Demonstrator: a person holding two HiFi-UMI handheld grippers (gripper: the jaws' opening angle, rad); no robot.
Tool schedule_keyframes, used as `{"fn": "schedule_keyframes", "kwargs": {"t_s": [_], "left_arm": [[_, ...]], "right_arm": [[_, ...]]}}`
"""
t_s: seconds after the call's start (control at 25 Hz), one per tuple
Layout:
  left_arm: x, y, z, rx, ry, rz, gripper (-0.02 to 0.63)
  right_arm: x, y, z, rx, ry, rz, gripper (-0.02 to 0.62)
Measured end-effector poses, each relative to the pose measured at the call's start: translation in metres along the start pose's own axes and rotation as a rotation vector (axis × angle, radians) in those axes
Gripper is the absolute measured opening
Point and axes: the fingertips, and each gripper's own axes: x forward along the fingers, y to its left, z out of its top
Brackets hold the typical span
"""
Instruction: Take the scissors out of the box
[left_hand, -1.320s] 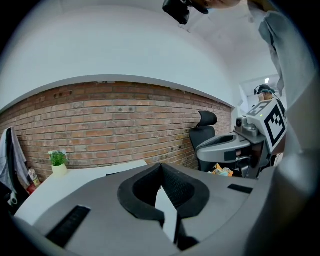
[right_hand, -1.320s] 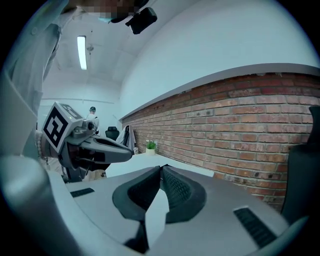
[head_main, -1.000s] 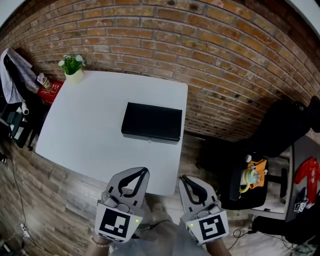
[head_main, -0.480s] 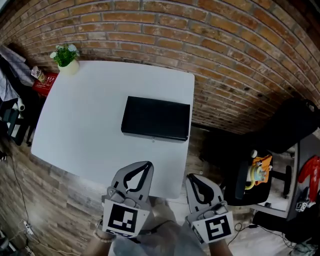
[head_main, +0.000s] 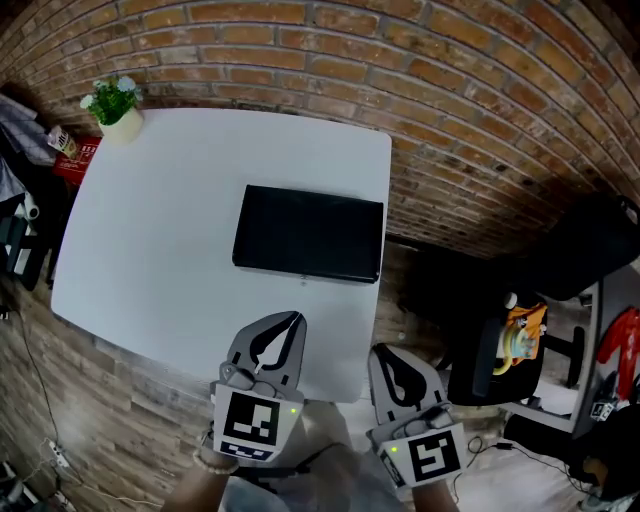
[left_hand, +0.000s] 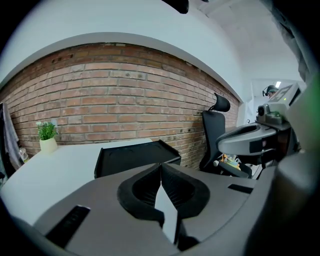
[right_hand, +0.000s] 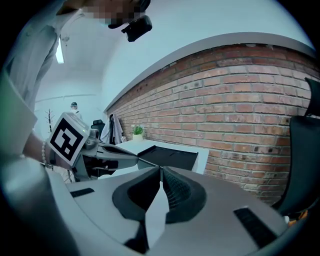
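jaws on both sides are pressed together with nothing between them. my left gripper (head_main: 288, 322) and right gripper (head_main: 386, 356) hover side by side at the near edge of the white bench (head_main: 150, 230), the right one just off its corner. the black box (head_main: 308, 234) lies flat and closed toward the bench's right side, ahead of both grippers and apart from them. its lid hides the scissors from me. a potted plant (head_main: 113, 100) stands at the far left corner.
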Motion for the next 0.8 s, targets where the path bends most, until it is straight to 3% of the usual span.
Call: {"fn": "schedule_keyframes", "kwargs": {"t_s": [0.2, 0.52, 0.8], "left_arm": [[0.019, 0.008, -0.018, -0.019, 0.044, 0.005, 0.021], [0.048, 0.026, -0.042, -0.082, 0.112, 0.061, 0.085], [0.072, 0.031, -0.061, -0.100, 0.169, 0.052, 0.122]], "right_arm": [[0.011, -0.002, -0.006, 0.014, 0.018, 0.001, 0.046], [0.023, -0.005, -0.018, 0.028, 0.049, -0.003, 0.048], [0.032, -0.005, -0.027, 0.044, 0.067, -0.005, 0.048]]}}
